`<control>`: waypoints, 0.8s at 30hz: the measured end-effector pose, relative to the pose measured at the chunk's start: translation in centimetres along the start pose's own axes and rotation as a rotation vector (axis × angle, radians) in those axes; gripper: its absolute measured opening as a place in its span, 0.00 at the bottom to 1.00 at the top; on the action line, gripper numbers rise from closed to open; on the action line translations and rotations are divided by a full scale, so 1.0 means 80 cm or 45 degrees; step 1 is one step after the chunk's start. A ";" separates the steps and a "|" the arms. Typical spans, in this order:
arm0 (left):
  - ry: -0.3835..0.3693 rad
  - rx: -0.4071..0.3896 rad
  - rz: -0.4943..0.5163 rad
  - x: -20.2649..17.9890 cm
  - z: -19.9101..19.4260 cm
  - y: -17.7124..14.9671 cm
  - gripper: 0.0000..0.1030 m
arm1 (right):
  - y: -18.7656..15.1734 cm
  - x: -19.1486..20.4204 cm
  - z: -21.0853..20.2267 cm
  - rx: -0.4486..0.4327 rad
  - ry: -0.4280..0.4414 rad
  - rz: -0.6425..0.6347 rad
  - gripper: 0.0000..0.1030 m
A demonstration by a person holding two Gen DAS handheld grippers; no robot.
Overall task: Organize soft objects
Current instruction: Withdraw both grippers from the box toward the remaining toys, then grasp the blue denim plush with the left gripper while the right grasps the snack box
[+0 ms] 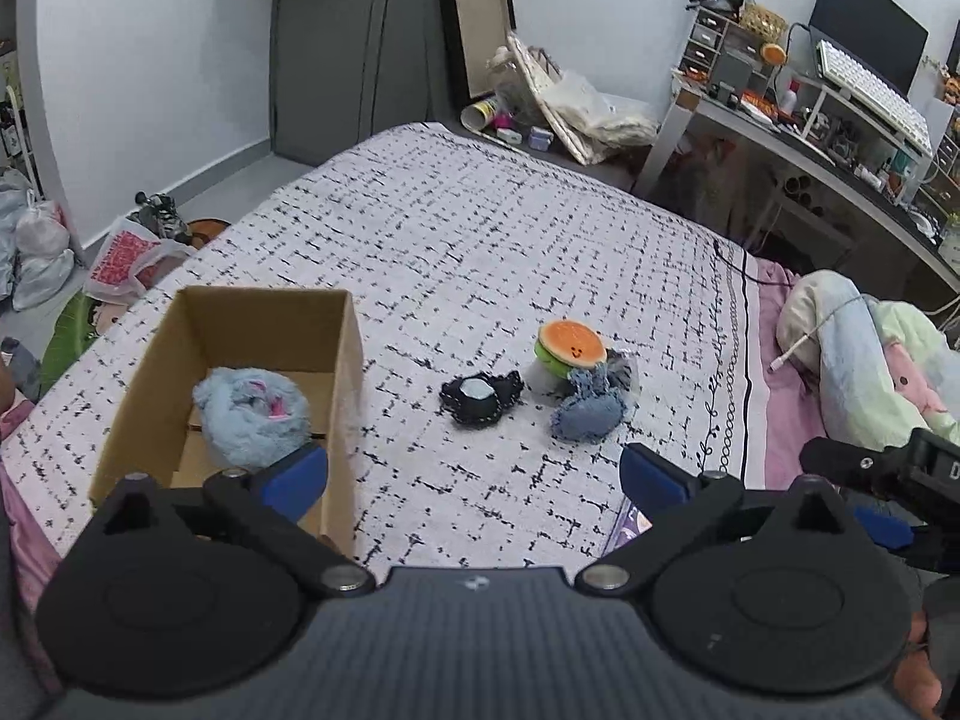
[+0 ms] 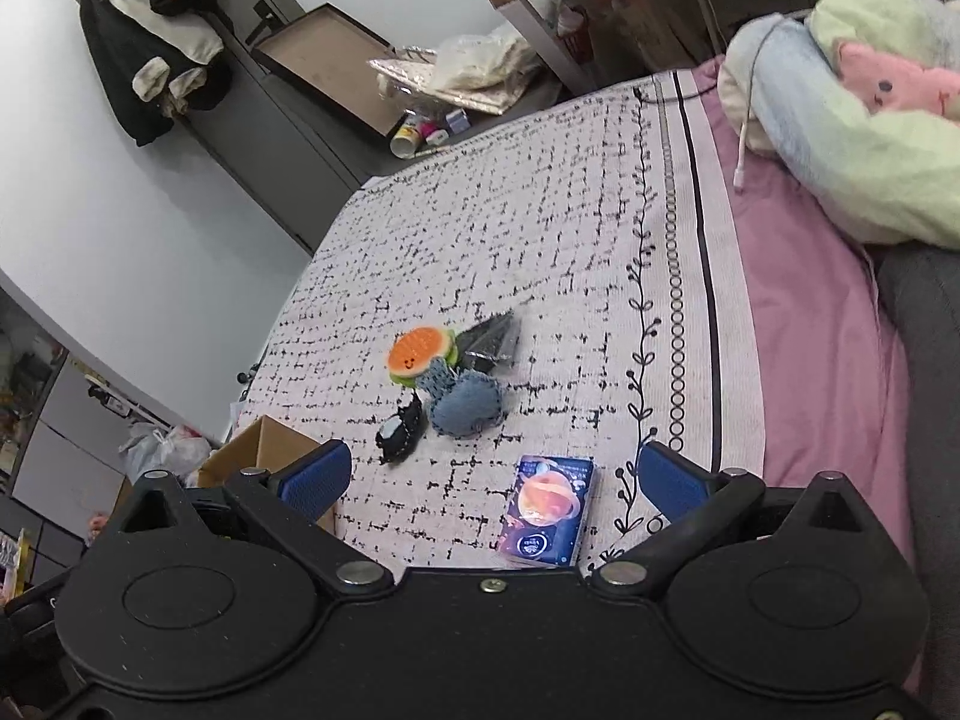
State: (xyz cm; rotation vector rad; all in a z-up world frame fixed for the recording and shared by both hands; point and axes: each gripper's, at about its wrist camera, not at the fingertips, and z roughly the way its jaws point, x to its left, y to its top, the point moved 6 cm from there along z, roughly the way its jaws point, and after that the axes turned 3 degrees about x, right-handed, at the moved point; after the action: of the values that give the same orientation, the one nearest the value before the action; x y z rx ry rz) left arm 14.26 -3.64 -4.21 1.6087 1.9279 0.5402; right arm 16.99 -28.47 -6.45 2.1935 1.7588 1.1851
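A cardboard box (image 1: 150,384) stands on the bed at the left and holds a fluffy light-blue plush (image 1: 252,417). On the bedspread lie a black plush (image 1: 480,399), a denim-blue plush (image 1: 591,411) and an orange-and-green burger plush (image 1: 570,348). My left gripper (image 1: 474,474) is open and empty, above the bed near the box's right wall. My right gripper (image 2: 492,480) is open and empty, short of the same toys: the black plush (image 2: 401,429), the denim plush (image 2: 467,405) and the burger plush (image 2: 420,351). A dark pouch (image 2: 492,339) lies behind them.
A tissue pack with a planet print (image 2: 546,510) lies on the bed between my right fingers. Pillows and a pink plush (image 2: 888,84) sit at the bed's right. A desk (image 1: 810,138) with a monitor stands beyond; bags lie on the floor at the left (image 1: 129,258).
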 end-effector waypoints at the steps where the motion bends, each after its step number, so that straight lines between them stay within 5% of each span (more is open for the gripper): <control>1: 0.000 0.004 -0.004 -0.002 0.005 0.001 1.00 | -0.001 -0.003 0.004 0.002 0.002 0.007 1.00; 14: -0.050 0.014 0.146 -0.049 0.067 0.033 0.99 | -0.012 -0.028 0.051 0.037 -0.014 0.067 1.00; 24: -0.108 0.063 0.058 -0.051 0.122 0.022 0.97 | -0.022 -0.039 0.087 0.065 -0.030 0.112 0.91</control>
State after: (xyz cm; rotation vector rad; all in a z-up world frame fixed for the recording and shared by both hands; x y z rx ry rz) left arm 22.41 -7.73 -9.81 1.6834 1.8597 0.4383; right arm 19.74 -27.91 -13.81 2.3262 1.7186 1.1386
